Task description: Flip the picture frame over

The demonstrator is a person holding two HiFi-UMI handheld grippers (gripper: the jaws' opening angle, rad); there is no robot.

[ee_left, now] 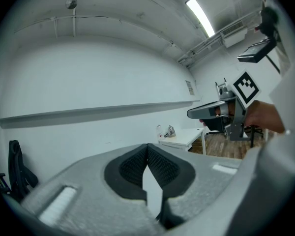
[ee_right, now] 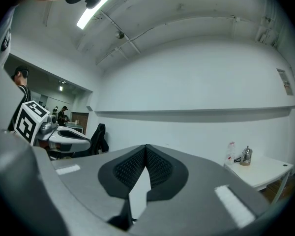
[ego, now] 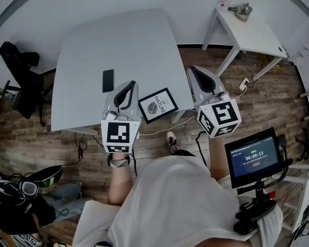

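On the grey table point(ego: 92, 50): picture frame point(ego: 158, 105) lies flat, print side up, at the near edge between the two grippers; black phone point(ego: 108, 80) lies to its left
State of left gripper point(ego: 131, 85): jaws closed tip to tip, nothing between them; its body is just beside the frame's left corner, contact unclear
State of right gripper point(ego: 191, 70): jaws closed, empty, held past the table's right edge, apart from the frame
Head view alone: frame, phone, lit screen point(ego: 255, 158)
Left gripper view: pads point(ee_left: 162, 168) against a white wall, right gripper at right, white side table point(ee_left: 179, 139)
Right gripper view: left gripper at left, black chair point(ee_right: 99, 134), bottle point(ee_right: 231, 151) on the side table
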